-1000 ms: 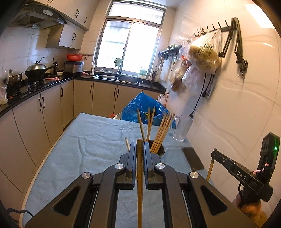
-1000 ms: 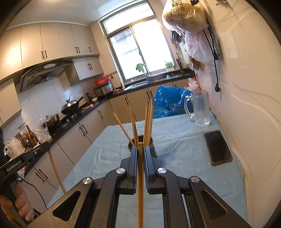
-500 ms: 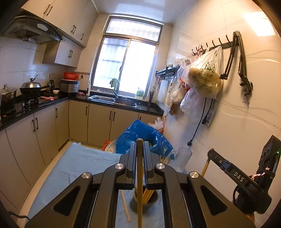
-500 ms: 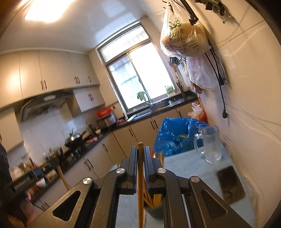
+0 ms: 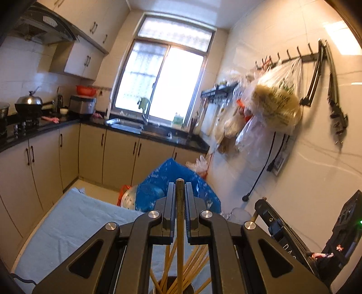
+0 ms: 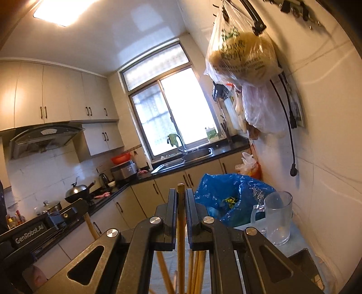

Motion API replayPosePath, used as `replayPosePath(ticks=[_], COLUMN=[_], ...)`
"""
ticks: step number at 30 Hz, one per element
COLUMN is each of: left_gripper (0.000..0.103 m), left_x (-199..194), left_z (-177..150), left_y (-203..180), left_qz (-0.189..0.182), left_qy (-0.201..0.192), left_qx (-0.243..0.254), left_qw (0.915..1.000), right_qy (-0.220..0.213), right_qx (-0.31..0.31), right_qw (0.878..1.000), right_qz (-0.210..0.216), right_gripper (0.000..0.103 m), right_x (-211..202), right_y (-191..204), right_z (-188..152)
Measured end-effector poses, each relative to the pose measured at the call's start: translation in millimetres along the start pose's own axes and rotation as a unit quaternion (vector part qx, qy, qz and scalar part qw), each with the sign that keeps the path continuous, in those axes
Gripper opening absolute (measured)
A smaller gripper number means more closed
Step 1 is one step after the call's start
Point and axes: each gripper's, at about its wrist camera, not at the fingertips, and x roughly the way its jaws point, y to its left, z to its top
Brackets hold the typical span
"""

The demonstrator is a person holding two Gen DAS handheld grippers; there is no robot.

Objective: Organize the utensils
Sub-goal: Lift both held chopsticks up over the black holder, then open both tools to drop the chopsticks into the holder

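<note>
Chopsticks: each gripper is closed on 1, held upright so it can drop into the holder [image 5: 173,287] at the bottom centre, on the blue-covered bench [image 5: 74,224]. Left gripper [image 5: 180,204] grips one chopstick [image 5: 180,237]; right gripper [image 6: 181,208] grips another chopstick [image 6: 181,239].

Window [image 5: 158,79] blown out, ceiling lamp [image 6: 61,10] glare, fisheye-warped edges.

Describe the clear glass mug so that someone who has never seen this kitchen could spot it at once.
Start at the tiled wall on the right, where plastic bags hang from hooks. Drop down to the blue-covered table below; the glass mug stands upright at its far end, next to the big blue bag. It is the only see-through vessel there, tall, with a handle on its left side, and looks empty.
</note>
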Motion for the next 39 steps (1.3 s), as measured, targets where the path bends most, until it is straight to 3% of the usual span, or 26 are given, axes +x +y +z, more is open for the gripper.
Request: replayPosePath(ticks=[9,15,18,21,23,25,33,39], left_gripper=[0.007,0.007,0.007,0.018,0.035,0.041,0.061,0.066], left_x=[42,39,29,15,3,-14,-84,-101], left_z=[-30,-35,-34,-30,-28,-25,-31,-66], left_y=[7,8,6,5,6,8,23,41], left_qz=[0.022,0.027,0.03,0.032,0.033,0.037,0.059,0.095], left_qy=[0.038,0.049,0.046,0.044,0.037,0.024,-0.008,0.036], left_qx=[0.014,0.016,0.02,0.019,0.015,0.013,0.023,0.037], left_qw=[0.9989,0.9983,0.9983,0.9984,0.9986,0.999,0.998,0.9942], right_qy=[0.039,0.062,0.068,0.068,0.064,0.06,0.061,0.109], right_qx=[0.01,0.008,0.009,0.011,0.014,0.017,0.017,0.006], right_qw=[0.999,0.998,0.998,0.998,0.998,0.998,0.998,0.994], right_qz=[-0.014,-0.002,0.001,0.001,-0.001,-0.002,-0.015,-0.029], right_gripper=[0.008,0.008,0.018,0.033,0.041,0.046,0.058,0.062], right_x=[27,30,29,22,14,3,-45,-70], right_y=[-27,-28,-27,-26,-26,-26,-30,-36], right_z=[-31,-40,-41,-39,-37,-34,-33,-64])
